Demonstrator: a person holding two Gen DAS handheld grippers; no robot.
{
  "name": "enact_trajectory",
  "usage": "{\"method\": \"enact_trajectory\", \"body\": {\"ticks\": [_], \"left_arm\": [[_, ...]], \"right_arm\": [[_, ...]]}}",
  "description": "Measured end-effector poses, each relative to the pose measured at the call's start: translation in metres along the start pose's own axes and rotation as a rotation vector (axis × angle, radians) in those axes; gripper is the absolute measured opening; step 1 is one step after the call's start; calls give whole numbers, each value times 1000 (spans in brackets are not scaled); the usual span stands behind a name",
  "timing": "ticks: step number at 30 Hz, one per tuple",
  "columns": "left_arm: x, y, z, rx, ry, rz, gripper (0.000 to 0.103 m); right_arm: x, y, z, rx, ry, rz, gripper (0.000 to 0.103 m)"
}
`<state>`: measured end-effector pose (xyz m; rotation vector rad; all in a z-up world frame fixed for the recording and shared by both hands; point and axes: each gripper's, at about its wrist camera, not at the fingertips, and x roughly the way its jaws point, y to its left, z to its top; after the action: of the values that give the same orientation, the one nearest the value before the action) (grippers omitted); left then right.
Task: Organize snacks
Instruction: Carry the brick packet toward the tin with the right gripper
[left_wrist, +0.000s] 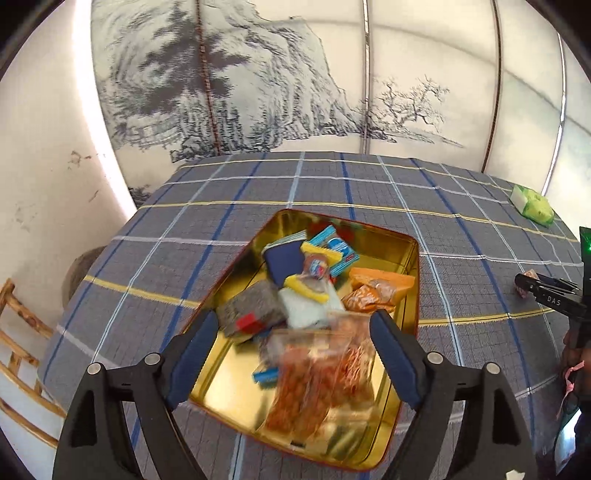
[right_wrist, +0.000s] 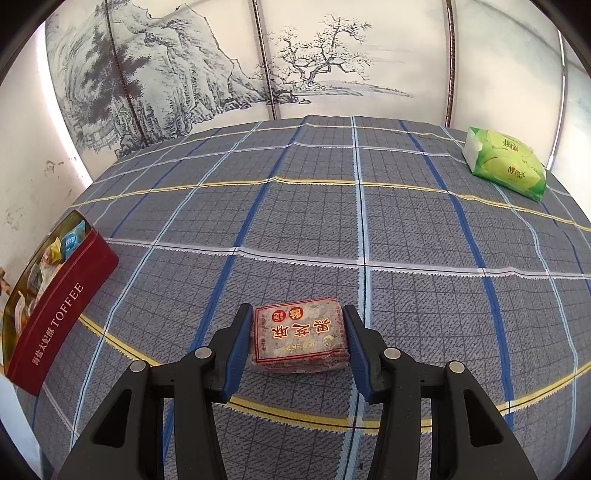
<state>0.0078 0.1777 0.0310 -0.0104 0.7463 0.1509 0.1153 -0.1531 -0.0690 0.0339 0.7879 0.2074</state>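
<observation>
A gold-lined toffee tin (left_wrist: 410, 295) lies open on the plaid tablecloth, holding several wrapped snacks. My left gripper (left_wrist: 295, 332) is open above it. A clear bag of orange snacks (left_wrist: 314, 384) appears blurred between and below its fingers, over the tin. My right gripper (right_wrist: 295, 325) is open around a grey sesame snack packet with red print (right_wrist: 299, 339) that lies on the cloth. The packet sits between the pads; I cannot tell whether they touch it. The tin's red side (right_wrist: 55, 314) shows at the left of the right wrist view. The right gripper (left_wrist: 546, 291) also shows at the right edge of the left wrist view.
A green tissue pack (right_wrist: 506, 162) lies at the table's far right corner, also in the left wrist view (left_wrist: 533, 205). A painted screen (right_wrist: 221, 74) stands behind the table. A wooden chair (left_wrist: 18, 354) is off the left edge.
</observation>
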Motion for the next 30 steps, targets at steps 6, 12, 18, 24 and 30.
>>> {"method": "enact_trajectory", "body": {"ticks": [6,12,18,24,30], "left_arm": [[-8,16,-27,-47,36,-23,83],[-14,24,-43,-107,37,-14,83],[-19,19,-45,-66,63,-37,83],[-30,9,-50,-21,31,-18,83],[-33,14,-51,-50,21,12,83]], "right_arm": [[-9,6,-4,9,-12,19,49],[-24,26,-19,9,-21,67,49],[-42,46,-26,10,-48,111,49],[-61,63,-31,-2,-63,164,49],[-77,95,-27,-50,-79,240,49]]}}
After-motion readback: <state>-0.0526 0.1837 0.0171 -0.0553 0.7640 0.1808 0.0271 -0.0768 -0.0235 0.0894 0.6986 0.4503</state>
